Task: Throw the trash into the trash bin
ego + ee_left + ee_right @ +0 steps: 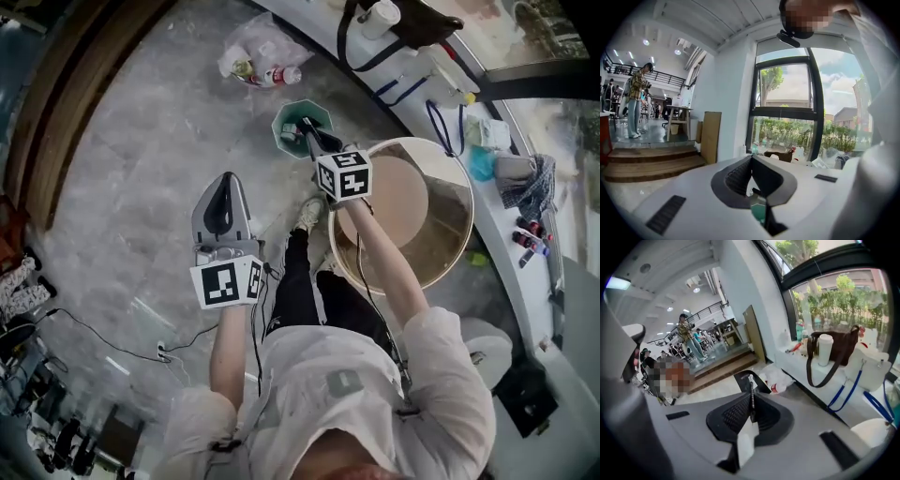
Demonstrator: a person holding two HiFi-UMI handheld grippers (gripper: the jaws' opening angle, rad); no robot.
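Observation:
In the head view the green octagonal trash bin [284,114] stands on the grey floor beside the round table. My right gripper [306,127] points down right over it. Its jaws are shut on a thin white paper scrap [746,439], and the bin's dark rim [761,386] shows just past the right gripper [751,380]. My left gripper [225,178] hangs lower left of the bin, apart from it and above bare floor. The left gripper [751,158] has its jaws closed at the tips, with a teal scrap [758,210] caught between them near their base.
A round table [461,192] is close on the right of the bin. A plastic bag with bottles [258,58] lies on the floor beyond it. A white counter [422,70] with a brown bag [833,352] runs along the window. A cable [112,342] crosses the floor at left.

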